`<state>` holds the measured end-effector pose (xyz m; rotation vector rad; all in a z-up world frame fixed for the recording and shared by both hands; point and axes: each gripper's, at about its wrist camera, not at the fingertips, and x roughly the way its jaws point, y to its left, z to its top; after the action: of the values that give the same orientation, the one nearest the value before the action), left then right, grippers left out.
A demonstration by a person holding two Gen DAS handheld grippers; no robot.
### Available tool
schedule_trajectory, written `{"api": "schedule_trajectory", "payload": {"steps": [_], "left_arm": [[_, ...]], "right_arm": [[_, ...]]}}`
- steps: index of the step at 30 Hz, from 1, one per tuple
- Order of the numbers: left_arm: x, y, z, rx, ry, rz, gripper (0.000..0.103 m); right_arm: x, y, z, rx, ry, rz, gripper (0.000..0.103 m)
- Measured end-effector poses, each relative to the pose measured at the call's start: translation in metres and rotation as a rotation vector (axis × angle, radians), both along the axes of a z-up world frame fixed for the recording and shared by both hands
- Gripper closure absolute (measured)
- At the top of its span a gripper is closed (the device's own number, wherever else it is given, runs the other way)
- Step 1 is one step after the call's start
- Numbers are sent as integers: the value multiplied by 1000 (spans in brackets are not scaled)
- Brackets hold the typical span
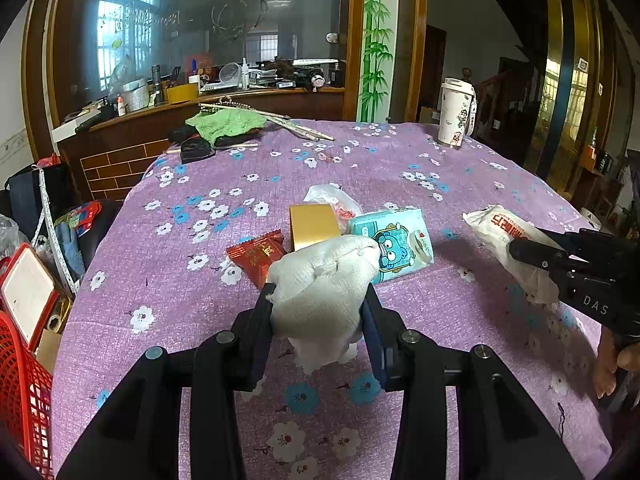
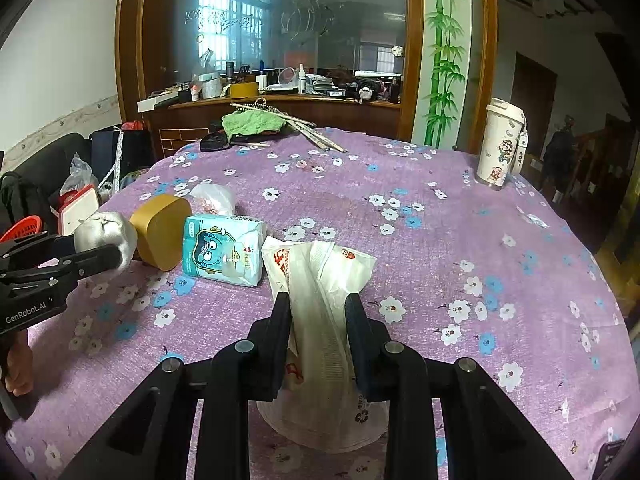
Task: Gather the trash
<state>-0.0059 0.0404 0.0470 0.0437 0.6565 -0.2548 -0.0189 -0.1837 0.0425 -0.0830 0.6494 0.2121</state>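
My left gripper (image 1: 320, 300) is shut on a crumpled white tissue wad (image 1: 324, 276), held just above the purple flowered tablecloth (image 1: 200, 300). My right gripper (image 2: 318, 308) is shut on a white plastic wrapper with red print (image 2: 320, 280), seen at the right in the left wrist view as the wrapper (image 1: 504, 236). Loose on the cloth lie a red candy wrapper (image 1: 256, 254), a gold tape roll (image 1: 314, 224), a teal cartoon tissue pack (image 1: 394, 242) and a clear crumpled bag (image 1: 332, 198). The left gripper (image 2: 96, 256) with the tissue wad (image 2: 106, 232) shows at the left of the right wrist view.
A red basket (image 1: 20, 392) and clutter stand off the table's left edge. A white lidded tumbler (image 2: 502, 144) stands at the far right. A green cloth (image 1: 226, 122), chopsticks and a dark pouch lie at the far side. A person's hand (image 1: 608, 364) holds the right gripper's handle.
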Motion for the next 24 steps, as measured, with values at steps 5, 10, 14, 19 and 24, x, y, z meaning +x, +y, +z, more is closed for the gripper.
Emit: {"api": "schedule_trajectory", "payload": {"steps": [5,10,14,19,24], "left_arm": [[0,0,0,1,1,0,64],[0,0,0,2,1,1,64],[0,1,-1,2,1,1,64],[0,0,0,2,2,1,64],[0,0,-1,4,3,1,64]], "right_arm": [[0,-1,1,1,-4,-2,74],[-1,-1,1,0,-4,-2,74],[-1,-1,1,0,-4,-3,74],[-1,-1,2,-2,-4,-4,74],[-2,-3,3,0,-8,-7,74]]}}
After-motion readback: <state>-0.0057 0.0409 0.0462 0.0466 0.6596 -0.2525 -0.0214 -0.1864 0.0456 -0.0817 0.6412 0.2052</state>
